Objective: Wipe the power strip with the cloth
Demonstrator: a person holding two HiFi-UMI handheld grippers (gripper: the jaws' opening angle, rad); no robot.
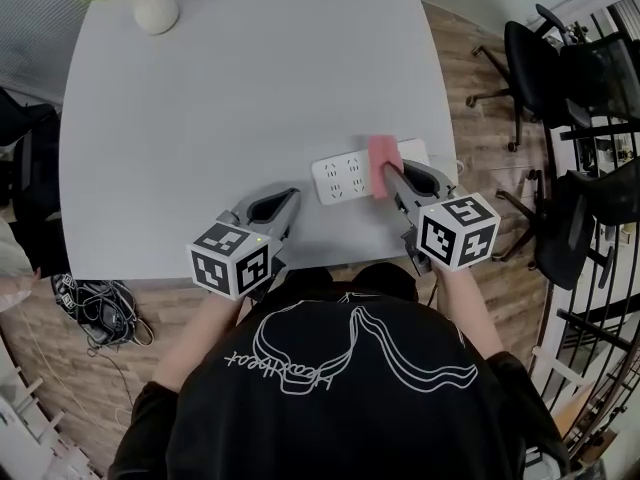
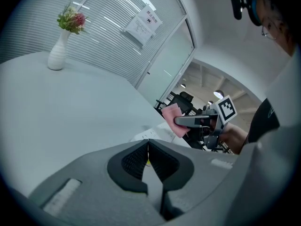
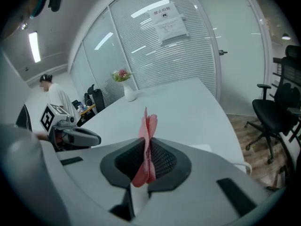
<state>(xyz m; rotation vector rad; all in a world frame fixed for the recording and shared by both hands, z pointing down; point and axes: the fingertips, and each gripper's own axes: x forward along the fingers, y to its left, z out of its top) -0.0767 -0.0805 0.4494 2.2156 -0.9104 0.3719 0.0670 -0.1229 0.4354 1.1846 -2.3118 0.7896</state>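
Here the right claw [image 1: 392, 176] pinches the pink cloth [image 1: 383, 158], which seems to rest on the white power strip [image 1: 343, 177] near the tabletop [image 1: 250, 98] front edge. The left claw [image 1: 288, 204], closed and empty, is just left of the strip.

Soft pink fabric cloth [image 1: 383, 154]; smooth white plastic power strip [image 1: 345, 176]; smooth, matt pale-grey table [image 1: 250, 88]. The left gripper [image 1: 288, 200] and right gripper [image 1: 391, 171] are matt grey plastic with black ribbed pads [image 3: 164, 160]. The floor [image 1: 480, 138] at right shows wood-grain planks.

Pink cloth [image 1: 383, 158], white power strip [image 1: 345, 176], grey table [image 1: 240, 98]
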